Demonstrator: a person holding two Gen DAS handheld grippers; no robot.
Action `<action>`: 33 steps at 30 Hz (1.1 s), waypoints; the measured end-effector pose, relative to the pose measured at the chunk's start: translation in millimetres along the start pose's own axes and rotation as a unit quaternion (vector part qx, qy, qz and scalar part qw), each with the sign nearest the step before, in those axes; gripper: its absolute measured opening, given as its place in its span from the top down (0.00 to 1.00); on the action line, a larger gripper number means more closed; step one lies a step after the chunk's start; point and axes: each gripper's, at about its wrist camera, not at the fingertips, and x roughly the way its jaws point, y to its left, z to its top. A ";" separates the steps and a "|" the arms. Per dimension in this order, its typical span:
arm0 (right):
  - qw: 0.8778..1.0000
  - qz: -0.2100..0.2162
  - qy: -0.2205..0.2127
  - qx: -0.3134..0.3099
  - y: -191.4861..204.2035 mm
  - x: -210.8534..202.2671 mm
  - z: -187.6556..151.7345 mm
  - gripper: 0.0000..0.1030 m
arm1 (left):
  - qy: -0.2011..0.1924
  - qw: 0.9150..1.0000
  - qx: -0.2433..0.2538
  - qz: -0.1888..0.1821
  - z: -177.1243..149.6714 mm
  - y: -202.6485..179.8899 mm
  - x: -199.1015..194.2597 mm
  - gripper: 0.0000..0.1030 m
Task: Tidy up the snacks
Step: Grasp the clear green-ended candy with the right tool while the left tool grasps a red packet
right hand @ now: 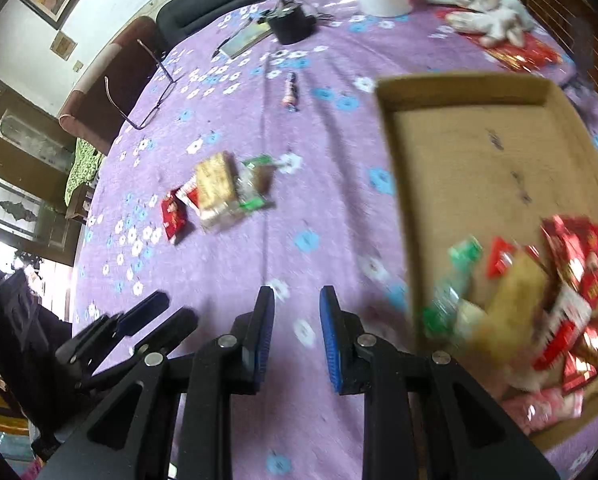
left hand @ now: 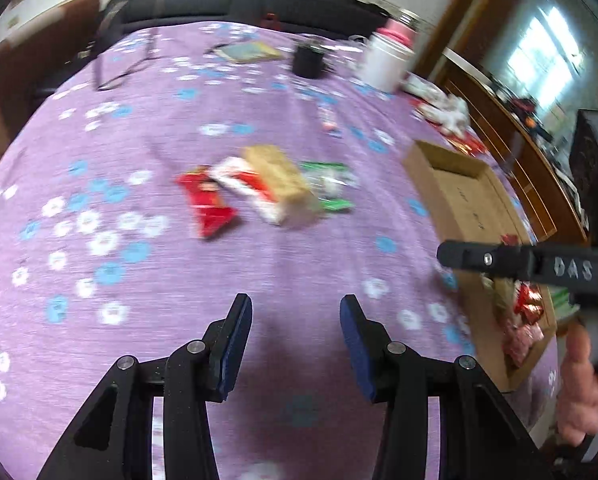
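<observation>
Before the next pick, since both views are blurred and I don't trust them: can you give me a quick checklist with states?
1. Left gripper empty, jaws apart: ok.
2. Right gripper empty: ok; its jaws stand nearly closed, so not ok for grabbing yet.
3. Loose snack pile out on the purple cloth, unobstructed: ok.
4. Cardboard box has bare floor left: ok.
5. Which packet lies on top of the pile: cannot tell exactly, blurred.
</observation>
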 end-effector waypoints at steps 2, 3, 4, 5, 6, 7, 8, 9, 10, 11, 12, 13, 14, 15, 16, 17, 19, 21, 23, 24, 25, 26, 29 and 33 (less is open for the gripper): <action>1.000 0.006 0.004 0.007 7.3 10.6 17.4 0.79 | -0.004 1.000 -0.014 0.006 2.0 17.3 -4.4 0.53; 1.000 0.007 0.001 0.009 10.7 15.1 26.1 0.79 | -0.005 1.000 -0.019 0.010 2.9 24.7 -6.2 0.53; 1.000 0.004 0.002 0.009 15.2 23.2 37.8 0.79 | -0.006 1.000 -0.026 0.014 4.1 33.6 -7.8 0.53; 1.000 0.001 0.007 0.012 18.0 29.7 44.7 0.79 | -0.007 0.999 -0.034 0.017 5.1 43.3 -9.7 0.53; 1.000 0.004 0.012 0.018 19.8 36.7 51.8 0.79 | -0.008 0.999 -0.040 0.018 5.7 50.5 -11.2 0.53; 0.999 0.010 0.017 0.026 21.3 44.6 59.2 0.79 | -0.008 0.999 -0.046 0.020 6.6 60.5 -12.8 0.53; 0.999 0.007 0.020 0.032 22.8 52.5 65.6 0.79 | -0.008 0.999 -0.049 0.022 7.3 66.2 -13.6 0.53; 0.999 -0.003 0.021 0.037 23.9 59.8 71.5 0.79 | -0.008 0.998 -0.053 0.023 8.4 71.8 -14.2 0.53; 0.999 -0.008 0.023 0.040 24.8 65.2 75.8 0.79 | -0.008 0.998 -0.058 0.024 10.8 78.5 -14.5 0.53; 0.999 -0.011 0.026 0.043 25.7 70.8 79.1 0.79 | -0.009 0.998 -0.060 0.024 12.5 83.2 -14.7 0.53; 0.998 -0.013 0.028 0.047 26.8 75.1 82.3 0.79 | -0.009 0.998 -0.062 0.024 14.2 86.7 -14.7 0.53; 0.998 -0.014 0.030 0.048 28.9 79.5 85.2 0.79 | -0.009 0.998 -0.063 0.023 16.9 90.7 -14.4 0.53; 0.998 -0.017 0.031 0.047 30.5 82.6 86.5 0.79 | -0.009 0.998 -0.064 0.021 20.9 93.5 -12.9 0.53; 0.998 -0.022 0.035 0.045 33.2 87.0 87.7 0.79 | -0.009 0.998 -0.063 0.019 23.8 95.4 -11.7 0.53; 0.998 -0.029 0.037 0.045 34.2 90.1 87.6 0.79 | -0.008 0.998 -0.063 0.016 27.9 97.0 -9.7 0.53; 0.998 -0.033 0.036 0.048 35.7 92.5 87.3 0.79 | -0.007 0.998 -0.062 0.014 33.0 97.8 -6.9 0.53; 0.998 -0.036 0.036 0.048 37.6 98.6 89.1 0.78 | -0.006 0.998 -0.060 0.004 42.2 97.7 -2.7 0.53; 0.998 -0.035 0.031 0.043 38.4 97.1 87.3 0.80 | -0.001 0.998 -0.055 -0.009 54.0 93.7 6.1 0.53; 0.998 -0.028 0.026 0.044 36.5 90.6 80.9 0.81 | 0.006 0.998 -0.050 -0.023 62.3 89.2 14.4 0.51; 0.998 -0.035 0.020 0.040 36.1 85.7 77.1 0.81 | 0.010 0.998 -0.048 -0.028 66.8 85.9 21.1 0.49; 0.998 -0.044 0.012 0.036 34.8 78.3 71.3 0.81 | 0.013 0.998 -0.047 -0.032 70.7 83.3 27.5 0.46; 0.998 -0.049 0.006 0.036 32.1 69.9 64.3 0.81 | 0.017 0.998 -0.047 -0.036 73.3 81.4 33.3 0.46; 0.998 -0.049 -0.009 0.046 21.8 41.5 38.2 0.81 | 0.030 0.997 -0.055 -0.034 78.6 78.1 51.1 0.46; 0.997 -0.057 -0.025 0.054 10.7 8.5 2.2 0.81 | 0.023 0.999 -0.045 -0.018 80.6 72.8 63.3 0.52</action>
